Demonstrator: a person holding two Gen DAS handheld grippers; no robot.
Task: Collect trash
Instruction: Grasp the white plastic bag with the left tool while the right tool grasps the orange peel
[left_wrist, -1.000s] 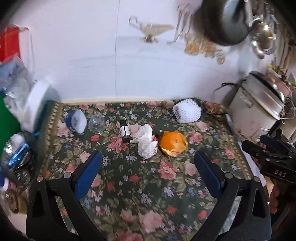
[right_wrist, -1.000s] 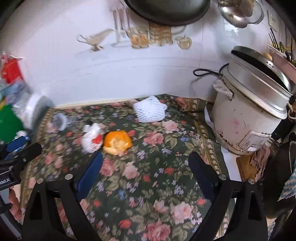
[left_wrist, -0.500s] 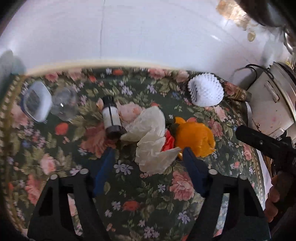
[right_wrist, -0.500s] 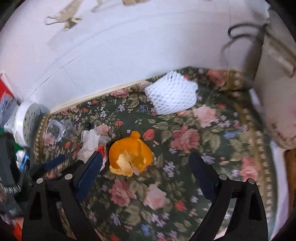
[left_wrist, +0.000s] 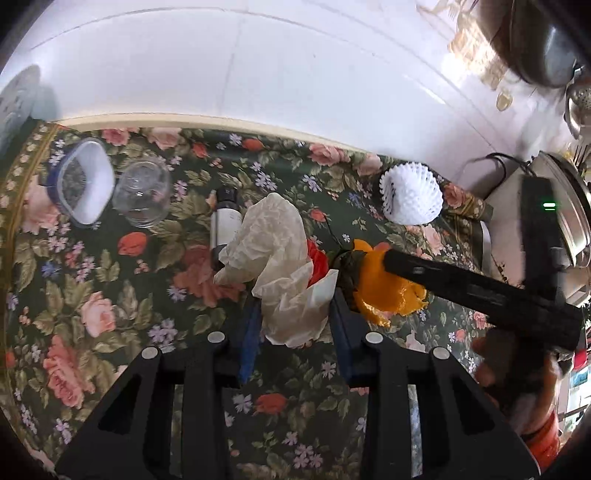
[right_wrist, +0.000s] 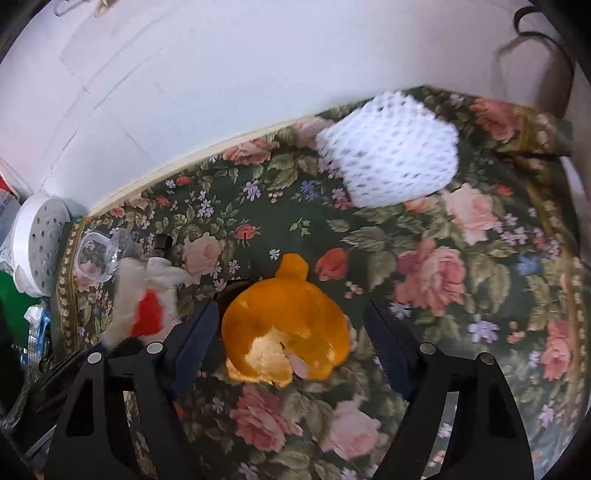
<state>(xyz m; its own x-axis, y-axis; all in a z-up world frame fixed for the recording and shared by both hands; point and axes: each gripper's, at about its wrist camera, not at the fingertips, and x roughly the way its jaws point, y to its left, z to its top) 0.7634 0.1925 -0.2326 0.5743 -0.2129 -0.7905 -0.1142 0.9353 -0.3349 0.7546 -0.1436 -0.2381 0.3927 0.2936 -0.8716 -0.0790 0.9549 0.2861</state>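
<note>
We look steeply down onto a flowered cloth (left_wrist: 92, 280) through both wrist cameras. The left gripper (left_wrist: 295, 314) is tilted downward, its blue pads (left_wrist: 249, 332) set on either side of a crumpled tissue (left_wrist: 280, 266); its jaws have just been closing, and the tissue's lower folds now fill the narrow gap between them, so we read the pads as pressing on the paper. The tissue lies on the cloth near the middle, with a red scrap (left_wrist: 317, 258) tucked against its right edge and a small bottle (left_wrist: 225, 221) lying just beside its left edge. The right gripper (right_wrist: 291, 332) is likewise pitched downward over an orange peel (right_wrist: 288, 325); its jaws have just been closing as well, yet they stand wide, and the peel sits on the cloth between the pads (right_wrist: 195, 336) with a clear gap on the right side, so it is not clamped. In the left view we see that gripper's dark body crossing above the peel (left_wrist: 384, 291), carried by a hand (left_wrist: 498, 365) at the lower right. A white foam net (right_wrist: 391, 147) rests farther back, near the wall (right_wrist: 258, 66), well apart from both grippers. A clear cup (left_wrist: 142, 194) and a blue-rimmed tub (left_wrist: 83, 184) lie on their sides, touching, at the cloth's far left. A cooker (left_wrist: 569, 206) stands at the right edge.
</note>
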